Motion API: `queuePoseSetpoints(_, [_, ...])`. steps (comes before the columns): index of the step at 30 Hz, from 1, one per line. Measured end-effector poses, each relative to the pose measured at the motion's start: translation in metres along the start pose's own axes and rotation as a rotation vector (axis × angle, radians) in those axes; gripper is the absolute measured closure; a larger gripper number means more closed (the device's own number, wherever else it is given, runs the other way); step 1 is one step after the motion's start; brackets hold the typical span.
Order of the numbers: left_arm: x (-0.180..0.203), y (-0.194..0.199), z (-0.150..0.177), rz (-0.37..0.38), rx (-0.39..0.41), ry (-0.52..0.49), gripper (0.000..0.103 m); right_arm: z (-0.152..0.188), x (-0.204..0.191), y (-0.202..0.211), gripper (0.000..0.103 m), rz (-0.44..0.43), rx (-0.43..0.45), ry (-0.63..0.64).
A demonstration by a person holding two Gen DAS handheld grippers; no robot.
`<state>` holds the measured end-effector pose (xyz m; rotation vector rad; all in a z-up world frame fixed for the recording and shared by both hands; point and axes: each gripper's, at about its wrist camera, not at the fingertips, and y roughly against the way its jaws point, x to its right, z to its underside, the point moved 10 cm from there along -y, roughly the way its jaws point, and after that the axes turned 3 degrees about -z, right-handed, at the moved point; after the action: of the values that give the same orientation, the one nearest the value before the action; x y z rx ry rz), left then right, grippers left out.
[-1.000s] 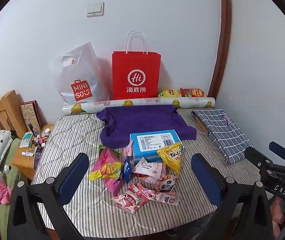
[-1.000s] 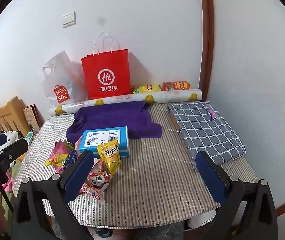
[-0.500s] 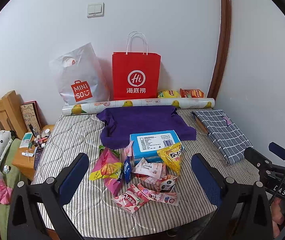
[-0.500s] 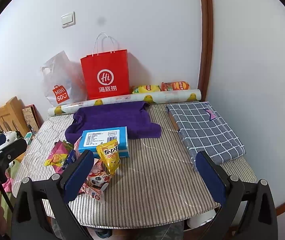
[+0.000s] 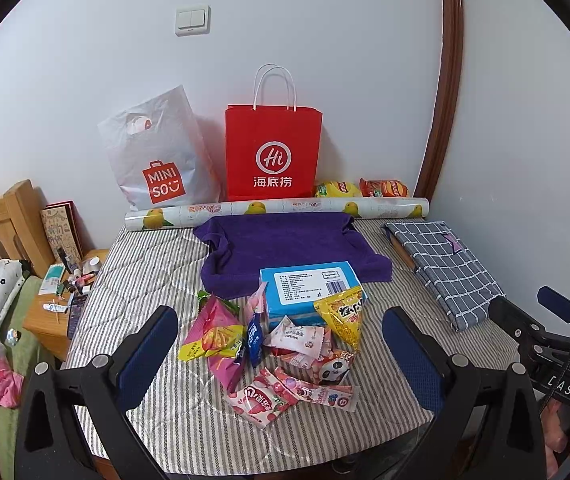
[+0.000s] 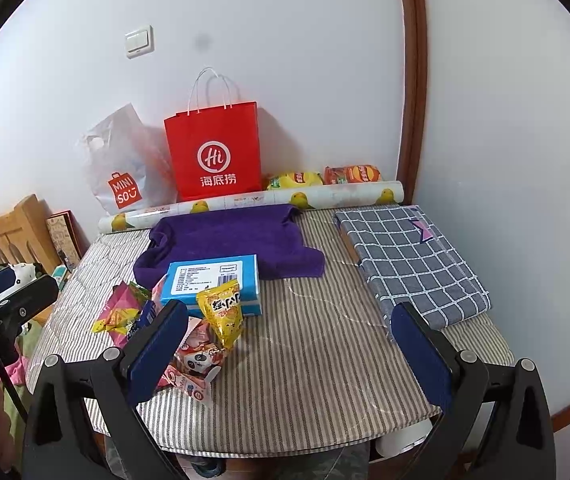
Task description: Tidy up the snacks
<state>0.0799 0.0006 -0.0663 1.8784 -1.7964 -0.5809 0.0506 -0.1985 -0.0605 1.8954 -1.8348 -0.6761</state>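
Left wrist view gives me the snack pile (image 5: 281,352) on the near middle of the striped table (image 5: 157,264): pink, yellow and blue packets heaped loosely, touching the front of a blue box (image 5: 309,284). One yellow packet (image 5: 343,318) leans against that box. Behind the box lies a purple cloth (image 5: 285,246), then a printed roll (image 5: 277,210) along the wall, with a red paper bag (image 5: 273,152) and a white plastic bag (image 5: 157,156) standing upright behind it. A folded checked cloth (image 5: 445,268) sits at the table's right side. My left gripper (image 5: 281,364) hangs above the pile, fingers spread wide and empty. My right gripper (image 6: 289,352) is also wide open, holding nothing, over bare table just right of the snacks
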Motion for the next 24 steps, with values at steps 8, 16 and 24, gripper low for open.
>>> queuePoseSetpoints(8, [0.0003, 0.0010, -0.0007, 0.001, 0.000, 0.001, 0.000, 0.0024, -0.0020, 0.0004, 0.002, 0.004, 0.000, 0.006])
queuePoseSetpoints(16, [0.0015, 0.0026, 0.0004, 0.004, 0.000, 0.003, 0.000, 0.0027, -0.0031, 0.0002, 0.002, 0.002, 0.000, 0.003])
queuePoseSetpoints(24, [0.0010, 0.0035, 0.0012, 0.003, 0.004, 0.004, 0.000, 0.0027, -0.0041, 0.0013, 0.002, -0.001, 0.002, 0.009])
